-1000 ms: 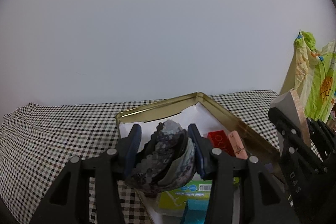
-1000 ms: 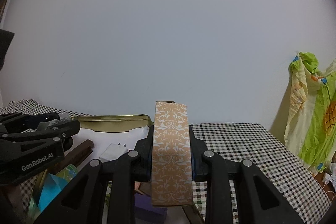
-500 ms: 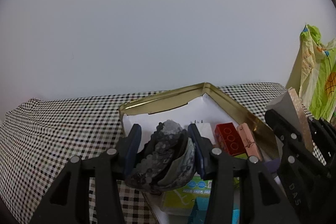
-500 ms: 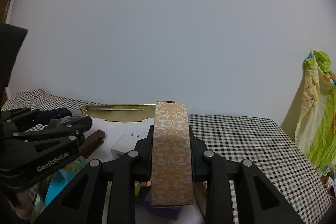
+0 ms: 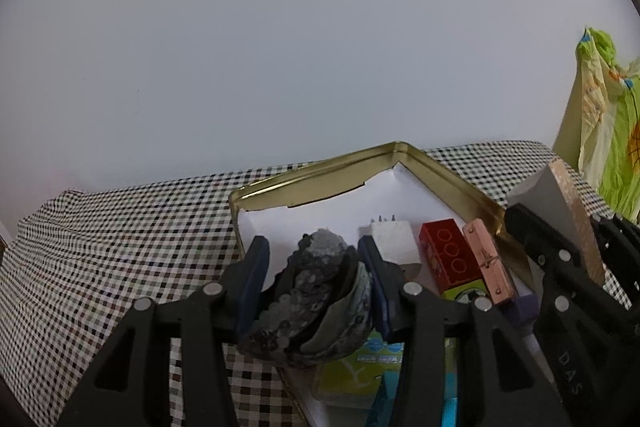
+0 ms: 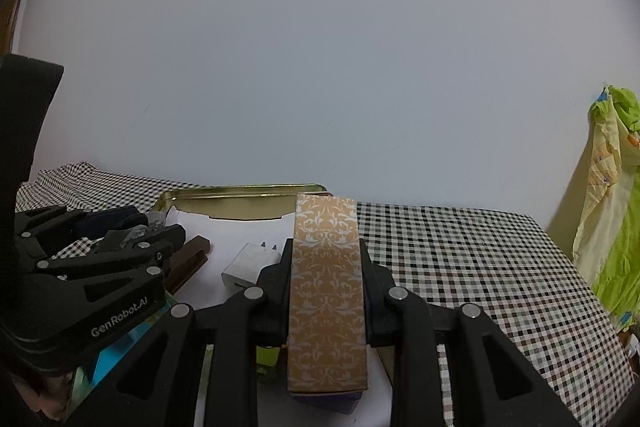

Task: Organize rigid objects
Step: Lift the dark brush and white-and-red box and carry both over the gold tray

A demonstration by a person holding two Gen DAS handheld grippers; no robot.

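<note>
My left gripper [image 5: 312, 267] is shut on a dark grey sequined purse [image 5: 316, 303] and holds it above the near left part of a gold tin box [image 5: 320, 167] lined with white paper. My right gripper [image 6: 326, 259] is shut on an orange box with a white floral pattern [image 6: 326, 291], held upright over the tin's [image 6: 240, 193] right side. In the tin lie a white charger [image 5: 394, 243], a red toy brick [image 5: 450, 259], a pink clip [image 5: 488, 267] and green-blue cards [image 5: 352, 375]. A brown clip [image 6: 188, 259] shows in the right wrist view.
The tin stands on a black-and-white checked tablecloth [image 5: 120, 247] against a plain white wall. A yellow-green cloth [image 6: 612, 207] hangs at the right. Each gripper shows in the other's view: the right one [image 5: 568, 267], the left one [image 6: 100, 267].
Both grippers have tilted down and moved a little nearer over the tin, so more of its inside shows. Both still hold their objects.
</note>
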